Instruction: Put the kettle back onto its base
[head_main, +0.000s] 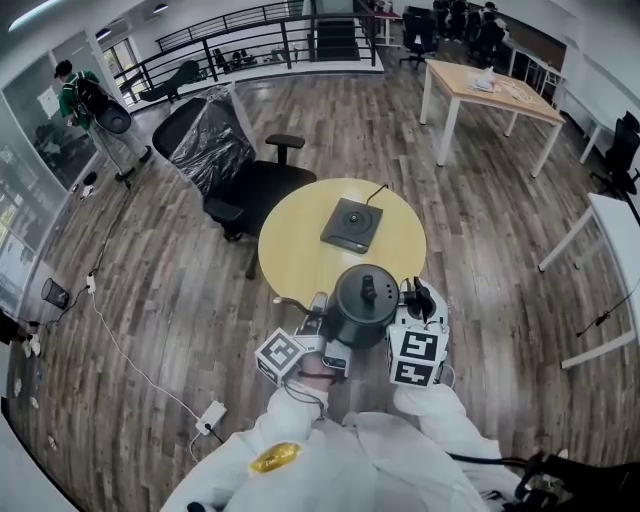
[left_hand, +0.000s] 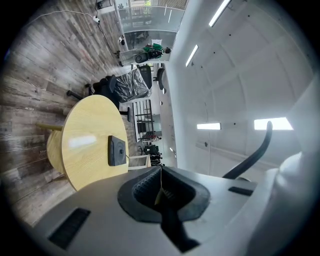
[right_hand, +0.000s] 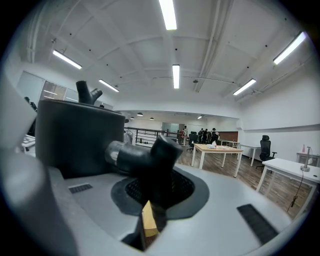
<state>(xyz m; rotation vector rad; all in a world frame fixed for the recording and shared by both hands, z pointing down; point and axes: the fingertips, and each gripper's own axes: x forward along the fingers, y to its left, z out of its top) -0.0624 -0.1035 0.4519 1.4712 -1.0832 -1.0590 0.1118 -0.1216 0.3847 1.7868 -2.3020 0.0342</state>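
Firmly closed, the jaws of the right gripper (right_hand: 151, 200) are clamped on the black handle (right_hand: 150, 159) of the black round-bodied electric kettle (right_hand: 75, 137), with the handle pinched between the ribbed dark pads. Just left of those fingers the kettle's dark wall is seen, topped by a black lid knob (right_hand: 88, 92). The jaws of the left gripper (left_hand: 161, 186) are pressed together, pad against pad, and nothing is held between them.

From the head view, the kettle (head_main: 360, 305) is found between the two sets of fingers. The right gripper (head_main: 415, 310) is set at its handle side and the left gripper (head_main: 318, 315) just beside its opposite side. Contact on that side cannot be judged.

Beyond the fingers, away from the person, the flat dark square kettle base (head_main: 352, 224) is laid on the round pale yellow wooden table (head_main: 300, 250). It is kept apart from the kettle, which is placed at the table's near edge. Whether the kettle rests there or is lifted cannot be told. The base (left_hand: 116, 151) and table (left_hand: 85, 145) are also seen ahead of the left fingers.

Past the table, a black office chair wrapped in clear plastic (head_main: 215, 150) is stood on the grey-brown plank floor (head_main: 150, 300).
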